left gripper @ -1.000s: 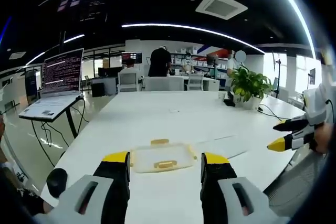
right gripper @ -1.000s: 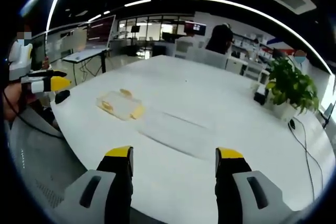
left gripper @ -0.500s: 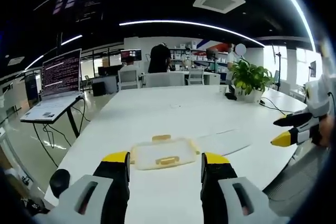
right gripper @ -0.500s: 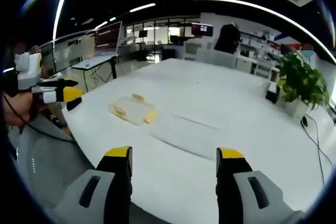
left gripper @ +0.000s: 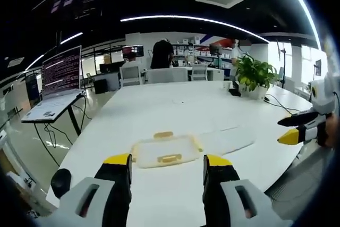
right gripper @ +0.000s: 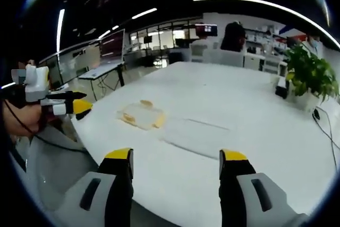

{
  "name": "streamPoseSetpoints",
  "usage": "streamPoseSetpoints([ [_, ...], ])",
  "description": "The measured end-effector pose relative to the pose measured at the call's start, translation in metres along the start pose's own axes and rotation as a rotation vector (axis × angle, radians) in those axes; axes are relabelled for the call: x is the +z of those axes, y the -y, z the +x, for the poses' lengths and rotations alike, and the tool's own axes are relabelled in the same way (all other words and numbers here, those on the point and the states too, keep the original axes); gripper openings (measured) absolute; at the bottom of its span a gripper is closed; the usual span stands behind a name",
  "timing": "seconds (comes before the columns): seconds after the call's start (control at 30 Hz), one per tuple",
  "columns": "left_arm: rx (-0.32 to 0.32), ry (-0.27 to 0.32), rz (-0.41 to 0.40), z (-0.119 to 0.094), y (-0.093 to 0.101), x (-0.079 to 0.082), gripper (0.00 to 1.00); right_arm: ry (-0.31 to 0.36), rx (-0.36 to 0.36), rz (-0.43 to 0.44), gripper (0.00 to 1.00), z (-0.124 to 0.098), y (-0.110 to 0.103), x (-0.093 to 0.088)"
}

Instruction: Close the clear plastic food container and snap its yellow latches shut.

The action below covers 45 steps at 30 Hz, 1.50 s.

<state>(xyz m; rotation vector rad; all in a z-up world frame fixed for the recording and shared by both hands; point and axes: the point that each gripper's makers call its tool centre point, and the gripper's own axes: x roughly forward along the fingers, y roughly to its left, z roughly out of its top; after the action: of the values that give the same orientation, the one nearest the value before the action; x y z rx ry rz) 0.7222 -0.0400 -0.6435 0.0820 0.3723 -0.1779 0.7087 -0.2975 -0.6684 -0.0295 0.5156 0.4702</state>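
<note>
In the left gripper view, a laptop (left gripper: pixel 57 81) is standing on a side stand at the far left, its screen showing lines of text. The white table (left gripper: pixel 175 111) is taking up the middle of the view. The left gripper (left gripper: pixel 167 164) is hovering over the near edge of the table, its two yellow-tipped jaws standing apart with nothing between them. The clear plastic food container (left gripper: pixel 166 150) is lying flat on the table just beyond the jaw tips, with its lid (left gripper: pixel 166 146) resting on top. One yellow latch (left gripper: pixel 163 135) is showing on the far side and another yellow latch (left gripper: pixel 170 158) on the near side; whether they are snapped down cannot be told. A potted plant (left gripper: pixel 254 75) is standing on the table toward the far right. At the right edge, the right gripper (left gripper: pixel 289 129) is coming in off the table, well apart from the container, jaws spread.

In the right gripper view, the left gripper (right gripper: pixel 79 104) is appearing at the far left, held in a hand (right gripper: pixel 18 120), near the table edge. The container (right gripper: pixel 141 115) is lying on the table (right gripper: pixel 239 115) left of centre, well apart from both grippers. The right gripper (right gripper: pixel 175 158) is hovering above the near table edge, jaws apart and empty. The potted plant (right gripper: pixel 311 75) is standing at the far right.
</note>
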Motion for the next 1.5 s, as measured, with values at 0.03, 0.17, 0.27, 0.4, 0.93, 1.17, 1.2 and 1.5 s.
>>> streamPoseSetpoints([
  [0.03, -0.010, -0.003, 0.002, 0.000, 0.002, -0.001, 0.49, -0.003, -0.020, -0.004, 0.61, -0.001, 0.003, -0.001],
  [0.17, -0.024, 0.006, 0.033, -0.001, 0.004, 0.001, 0.49, -0.011, -0.062, -0.013, 0.61, 0.000, 0.008, -0.001],
  [0.27, -0.033, 0.013, 0.014, -0.002, 0.004, 0.002, 0.49, -0.022, -0.077, -0.022, 0.60, -0.001, 0.010, -0.002],
  [0.4, -0.044, 0.037, -0.002, -0.004, 0.004, 0.006, 0.50, -0.037, -0.088, -0.054, 0.59, 0.000, 0.009, -0.004],
  [0.93, -0.015, 0.042, -0.011, -0.001, 0.000, 0.010, 0.50, -0.046, -0.071, -0.093, 0.59, 0.004, 0.008, -0.002],
  [1.17, -0.032, 0.020, -0.021, 0.002, 0.001, 0.008, 0.50, -0.046, -0.055, -0.097, 0.59, 0.007, 0.006, 0.001],
  [1.2, -0.041, 0.014, -0.020, 0.003, 0.002, 0.007, 0.50, -0.049, -0.055, -0.098, 0.59, 0.007, 0.006, 0.001],
  [1.5, -0.077, -0.009, -0.025, 0.014, 0.002, 0.006, 0.50, -0.058, -0.050, -0.053, 0.59, 0.013, 0.007, 0.005],
])
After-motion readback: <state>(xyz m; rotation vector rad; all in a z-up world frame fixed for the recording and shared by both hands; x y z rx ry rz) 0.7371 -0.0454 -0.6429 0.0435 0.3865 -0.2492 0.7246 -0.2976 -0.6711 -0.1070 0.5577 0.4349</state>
